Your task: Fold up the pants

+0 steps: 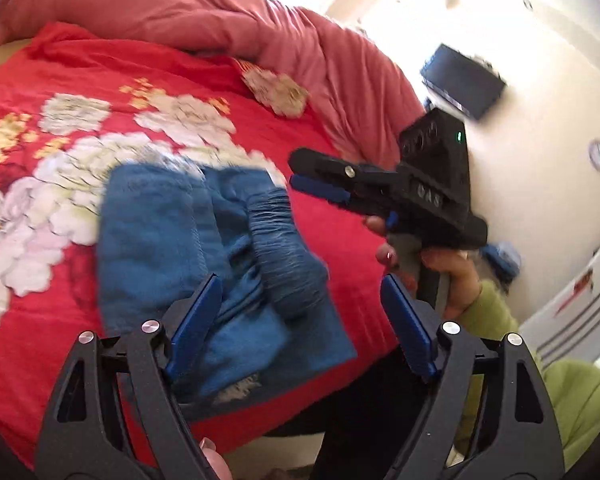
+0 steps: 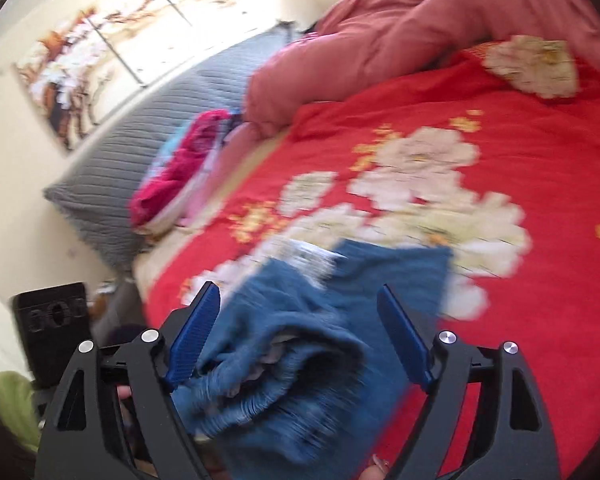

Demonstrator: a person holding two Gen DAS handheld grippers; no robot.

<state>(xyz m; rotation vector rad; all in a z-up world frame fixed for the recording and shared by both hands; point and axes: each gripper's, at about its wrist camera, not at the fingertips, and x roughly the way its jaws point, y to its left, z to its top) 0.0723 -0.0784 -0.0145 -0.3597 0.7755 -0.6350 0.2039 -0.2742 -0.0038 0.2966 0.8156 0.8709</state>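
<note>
Blue pants (image 1: 160,232) lie folded into a thick bundle on the red flowered bedspread (image 1: 60,80), with the gathered elastic waistband (image 1: 284,256) on top. My left gripper (image 1: 300,280) hovers over the bundle, open, its blue pads clear of the cloth. My right gripper (image 1: 296,171) comes in from the right, held by a hand in a green sleeve (image 1: 488,312). In the right wrist view the pants (image 2: 300,360) fill the space under the right gripper (image 2: 300,288). Its jaws stand wide and open, and the pads do not press the cloth.
A bunched pink duvet (image 1: 228,20) lies across the far side of the bed. A grey quilted headboard (image 2: 140,128) and a pile of pink clothes (image 2: 180,168) sit at the bed's left end. The near bed edge (image 1: 260,428) runs under my left gripper.
</note>
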